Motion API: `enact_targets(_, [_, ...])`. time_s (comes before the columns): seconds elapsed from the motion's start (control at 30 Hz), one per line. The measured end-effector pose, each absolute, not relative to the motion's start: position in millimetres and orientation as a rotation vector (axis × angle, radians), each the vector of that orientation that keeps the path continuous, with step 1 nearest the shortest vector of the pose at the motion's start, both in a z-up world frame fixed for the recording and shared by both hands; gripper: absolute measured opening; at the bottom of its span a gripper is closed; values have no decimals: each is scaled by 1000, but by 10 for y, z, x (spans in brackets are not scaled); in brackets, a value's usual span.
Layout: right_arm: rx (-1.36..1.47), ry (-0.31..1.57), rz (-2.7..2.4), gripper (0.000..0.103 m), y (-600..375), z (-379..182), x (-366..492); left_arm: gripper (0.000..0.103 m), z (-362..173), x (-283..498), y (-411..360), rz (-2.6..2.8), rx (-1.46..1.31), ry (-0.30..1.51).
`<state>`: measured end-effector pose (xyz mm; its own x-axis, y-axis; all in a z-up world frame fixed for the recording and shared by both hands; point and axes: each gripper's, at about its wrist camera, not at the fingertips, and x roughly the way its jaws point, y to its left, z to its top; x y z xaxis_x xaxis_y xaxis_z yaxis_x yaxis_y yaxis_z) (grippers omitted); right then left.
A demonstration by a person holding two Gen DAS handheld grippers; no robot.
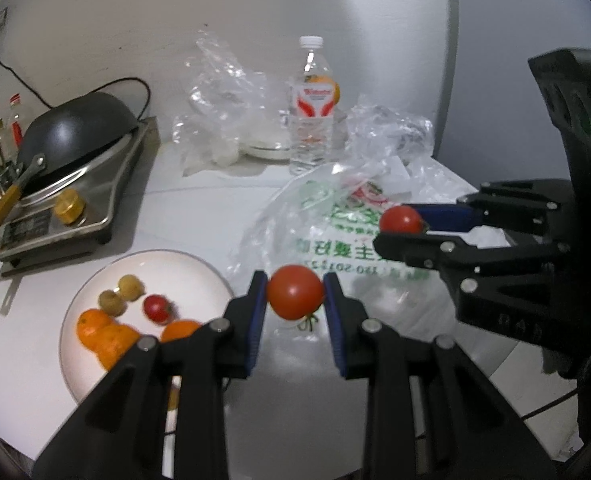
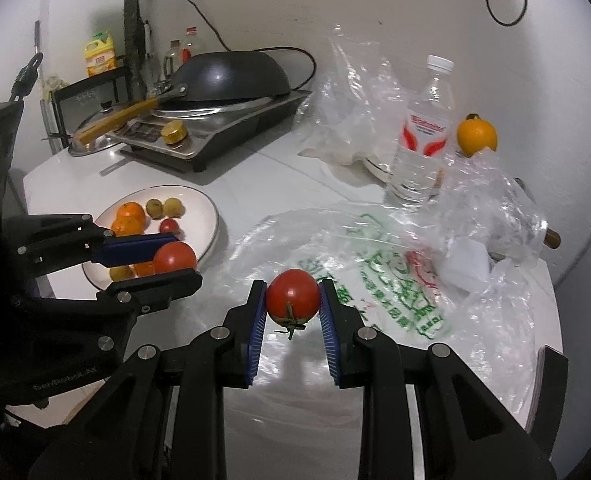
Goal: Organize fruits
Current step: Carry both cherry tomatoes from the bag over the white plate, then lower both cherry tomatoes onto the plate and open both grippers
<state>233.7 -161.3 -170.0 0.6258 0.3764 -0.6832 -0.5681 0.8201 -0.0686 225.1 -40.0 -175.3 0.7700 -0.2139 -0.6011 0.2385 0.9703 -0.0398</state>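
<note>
My left gripper (image 1: 294,292) is shut on a red tomato (image 1: 294,291), held above the counter just right of the white plate (image 1: 95,280). On that plate lie oranges (image 1: 103,334), two small yellow-green fruits (image 1: 121,294) and a small red tomato (image 1: 156,307). My right gripper (image 2: 292,298) is shut on a second red tomato (image 2: 292,296), stem end down, over the printed plastic bag (image 2: 375,280). In the left wrist view the right gripper (image 1: 403,224) shows at the right with its tomato (image 1: 400,219). In the right wrist view the left gripper (image 2: 171,256) hovers over the plate (image 2: 211,216) edge with its tomato (image 2: 174,257).
An upturned black wok (image 2: 231,76) rests on a steel cooker (image 2: 215,128) at the back left. A water bottle (image 2: 423,136), crumpled clear bags (image 2: 495,200) and one orange (image 2: 476,136) stand at the back right. Bottles (image 2: 100,54) and a rack are in the far corner.
</note>
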Motion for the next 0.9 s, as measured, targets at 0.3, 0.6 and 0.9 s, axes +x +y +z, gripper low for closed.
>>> enact_targets(0.3, [-310, 703, 565, 28, -1338, -1684, 2285, 29, -1740, 2118, -99, -220, 28, 640])
enact_targets(0.6, [-314, 716, 583, 28, -1054, -1742, 2339, 29, -1802, 2170, 199, -211, 11, 654])
enact_targets(0.9, [-311, 740, 612, 28, -877, -1821, 2481, 29, -1850, 2413, 398, -205, 5, 677])
